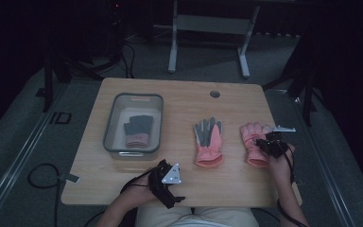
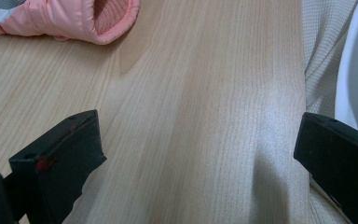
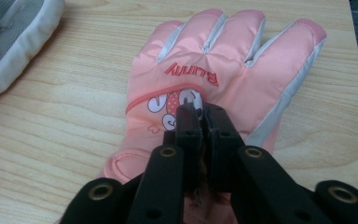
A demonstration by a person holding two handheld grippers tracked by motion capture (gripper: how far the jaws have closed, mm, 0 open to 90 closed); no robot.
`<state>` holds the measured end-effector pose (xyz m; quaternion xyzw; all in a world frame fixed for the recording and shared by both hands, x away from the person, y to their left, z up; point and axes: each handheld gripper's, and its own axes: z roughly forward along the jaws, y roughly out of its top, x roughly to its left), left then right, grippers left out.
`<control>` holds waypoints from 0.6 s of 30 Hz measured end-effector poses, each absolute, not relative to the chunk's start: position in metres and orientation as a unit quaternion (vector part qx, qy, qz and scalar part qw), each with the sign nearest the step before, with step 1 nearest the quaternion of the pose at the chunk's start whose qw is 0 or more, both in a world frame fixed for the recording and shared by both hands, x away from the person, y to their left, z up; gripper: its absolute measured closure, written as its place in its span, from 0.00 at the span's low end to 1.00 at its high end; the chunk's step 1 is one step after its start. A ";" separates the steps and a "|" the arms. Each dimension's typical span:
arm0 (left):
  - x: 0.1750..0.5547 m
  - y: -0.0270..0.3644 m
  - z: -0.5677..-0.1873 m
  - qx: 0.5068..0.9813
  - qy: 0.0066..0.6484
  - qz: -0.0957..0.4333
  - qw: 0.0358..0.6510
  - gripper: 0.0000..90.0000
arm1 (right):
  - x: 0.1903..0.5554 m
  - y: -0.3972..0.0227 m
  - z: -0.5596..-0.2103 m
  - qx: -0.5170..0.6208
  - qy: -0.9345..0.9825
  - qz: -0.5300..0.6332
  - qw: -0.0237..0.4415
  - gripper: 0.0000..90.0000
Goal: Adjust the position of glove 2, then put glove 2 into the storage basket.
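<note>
A pink glove (image 1: 251, 137) with a cartoon patch lies back up on the right side of the wooden table (image 1: 179, 99). My right gripper (image 1: 266, 143) sits on it, and in the right gripper view its jaws (image 3: 204, 114) are shut together, pinching the fabric of the glove's (image 3: 223, 51) back. A second pink glove (image 1: 208, 139) lies palm up with grey fingers at the table's middle. Near the front edge, my left gripper (image 1: 170, 189) hovers low over bare wood, and its jaws (image 2: 196, 140) stand wide open with nothing between them.
A clear plastic bin (image 1: 108, 137) at the left holds a dark grey glove with a pink cuff (image 1: 138, 130). The middle glove's cuff (image 2: 74, 18) lies beyond my left gripper. A round cable hole (image 1: 214, 93) sits near the table's far edge.
</note>
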<state>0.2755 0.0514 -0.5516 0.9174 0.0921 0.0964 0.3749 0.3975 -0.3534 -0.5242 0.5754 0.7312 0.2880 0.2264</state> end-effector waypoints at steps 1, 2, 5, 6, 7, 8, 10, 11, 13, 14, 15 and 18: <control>0.276 0.051 -0.552 0.918 0.093 0.097 0.374 0.01 | 0.398 -0.353 -0.524 0.575 0.731 0.288 0.227 0.96; 0.275 0.051 -0.552 0.918 0.092 0.097 0.374 0.01 | 0.397 -0.353 -0.522 0.575 0.731 0.287 0.228 0.96; 0.276 0.051 -0.552 0.917 0.093 0.097 0.374 0.01 | 0.395 -0.352 -0.516 0.574 0.727 0.292 0.238 0.97; 0.276 0.051 -0.552 0.917 0.093 0.097 0.374 0.01 | 0.395 -0.352 -0.516 0.574 0.727 0.292 0.238 0.97; 0.275 0.052 -0.551 0.917 0.093 0.098 0.374 0.01 | 0.395 -0.352 -0.514 0.574 0.726 0.294 0.238 0.98; 0.275 0.052 -0.551 0.918 0.093 0.098 0.374 0.01 | 0.393 -0.352 -0.510 0.576 0.720 0.300 0.243 0.98; 0.275 0.052 -0.551 0.917 0.093 0.099 0.375 0.01 | 0.391 -0.350 -0.504 0.576 0.717 0.307 0.247 0.98; 0.275 0.052 -0.551 0.917 0.093 0.099 0.374 0.01 | 0.390 -0.349 -0.501 0.573 0.718 0.307 0.249 0.98; 0.275 0.052 -0.551 0.917 0.094 0.097 0.376 0.01 | 0.389 -0.347 -0.493 0.572 0.715 0.312 0.254 0.98; 0.275 0.052 -0.551 0.917 0.093 0.097 0.376 0.01 | 0.388 -0.346 -0.489 0.572 0.713 0.316 0.256 0.98; 0.275 0.052 -0.551 0.917 0.093 0.096 0.377 0.01 | 0.388 -0.344 -0.484 0.571 0.711 0.318 0.259 0.98; 0.275 0.052 -0.552 0.917 0.093 0.096 0.375 0.01 | 0.385 -0.339 -0.470 0.569 0.705 0.331 0.262 0.98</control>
